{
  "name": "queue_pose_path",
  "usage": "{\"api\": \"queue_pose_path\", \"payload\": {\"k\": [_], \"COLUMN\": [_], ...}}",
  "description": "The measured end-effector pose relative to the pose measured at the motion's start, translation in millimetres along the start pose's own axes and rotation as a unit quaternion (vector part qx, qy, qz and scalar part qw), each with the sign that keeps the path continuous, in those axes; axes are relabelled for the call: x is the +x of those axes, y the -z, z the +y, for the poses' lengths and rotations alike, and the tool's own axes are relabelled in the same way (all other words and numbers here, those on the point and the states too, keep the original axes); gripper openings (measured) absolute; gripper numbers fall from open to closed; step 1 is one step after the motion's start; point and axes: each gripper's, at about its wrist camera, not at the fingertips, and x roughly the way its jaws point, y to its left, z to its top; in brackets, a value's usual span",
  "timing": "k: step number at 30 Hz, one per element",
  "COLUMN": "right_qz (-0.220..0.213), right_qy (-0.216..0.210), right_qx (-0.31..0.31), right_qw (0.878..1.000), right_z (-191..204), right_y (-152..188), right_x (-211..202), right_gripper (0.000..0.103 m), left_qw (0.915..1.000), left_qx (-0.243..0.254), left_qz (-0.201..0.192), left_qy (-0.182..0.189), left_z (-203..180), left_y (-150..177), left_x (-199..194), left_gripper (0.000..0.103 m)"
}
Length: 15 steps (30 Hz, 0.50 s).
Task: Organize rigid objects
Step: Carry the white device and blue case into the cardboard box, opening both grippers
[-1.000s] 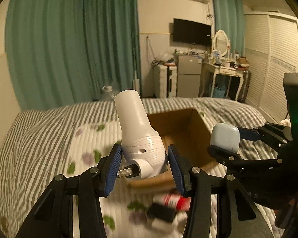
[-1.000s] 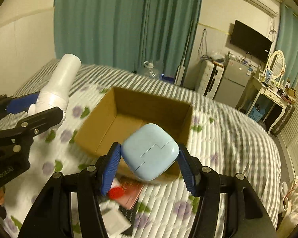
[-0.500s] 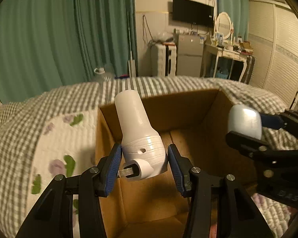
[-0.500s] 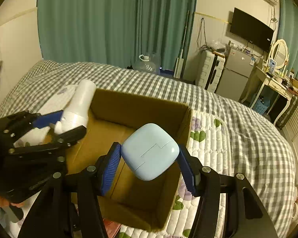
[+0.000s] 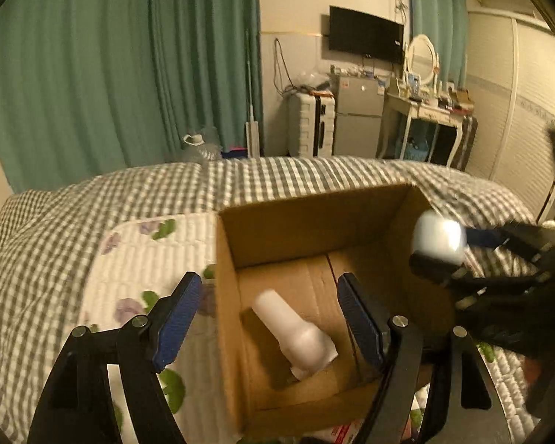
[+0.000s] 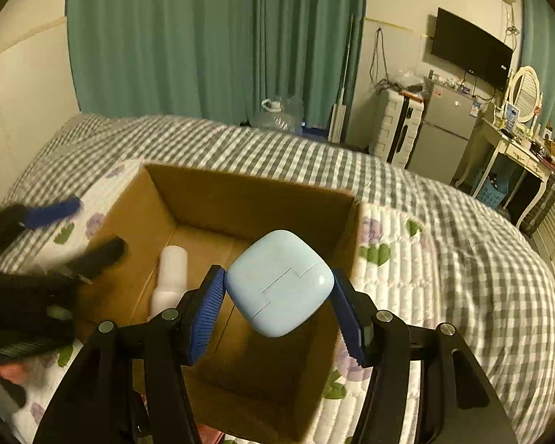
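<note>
An open cardboard box [image 5: 314,218] [image 6: 248,188] sits on the bed. A white bottle-shaped object [image 5: 296,333] lies on the box floor at its left side; it also shows in the right wrist view [image 6: 170,277]. My left gripper [image 5: 270,318] is open and empty above the box's left edge; in the right wrist view it is a blur [image 6: 77,225] at the left. My right gripper [image 6: 277,310] is shut on a light blue rounded case [image 6: 279,283] over the box; the case shows blurred in the left wrist view [image 5: 440,238].
The bed has a grey checked cover [image 6: 462,222] and a white floral quilt [image 5: 140,259]. Small items, one with red, lie by the box's near side [image 5: 344,431]. Green curtains, a fridge, a dresser and a TV stand beyond the bed.
My left gripper opened and let go of the white object, which now lies in the box. My right gripper still holds the blue case over the box.
</note>
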Motion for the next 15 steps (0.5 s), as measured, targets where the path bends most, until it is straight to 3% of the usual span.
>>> {"api": "queue_pose_path", "payload": {"k": [6,9,10,11,13,15], "right_qz": [0.033,0.032,0.025,0.019,0.007,-0.003], "right_qy": [0.011,0.016,0.021,0.023,0.031,0.043], "right_qx": [-0.015,-0.010,-0.009,-0.010,-0.014,-0.020], "right_qw": [0.999,0.999,0.999,0.999,0.999,0.999], "right_z": [19,18,18,19,20,24], "right_y": [14,17,17,16,14,15], "right_x": [26,20,12,3,-22,-45], "right_gripper": [0.058,0.074,0.076,0.076,0.082,0.089], "left_qw": [0.9997,0.9997,0.9996,0.9996,0.9992,0.9986], "left_qx": [0.003,-0.005,-0.008,-0.012,-0.021,-0.026], "left_qz": [-0.008,-0.006,-0.005,-0.003,-0.003,-0.011], "left_qy": [-0.025,-0.023,-0.025,-0.027,-0.035,-0.044], "left_z": [15,20,22,23,26,28], "left_y": [6,13,15,18,23,28], "left_x": [-19,-26,-31,-36,-49,-64], "left_gripper": [0.078,0.078,0.079,0.083,0.099,0.101]}}
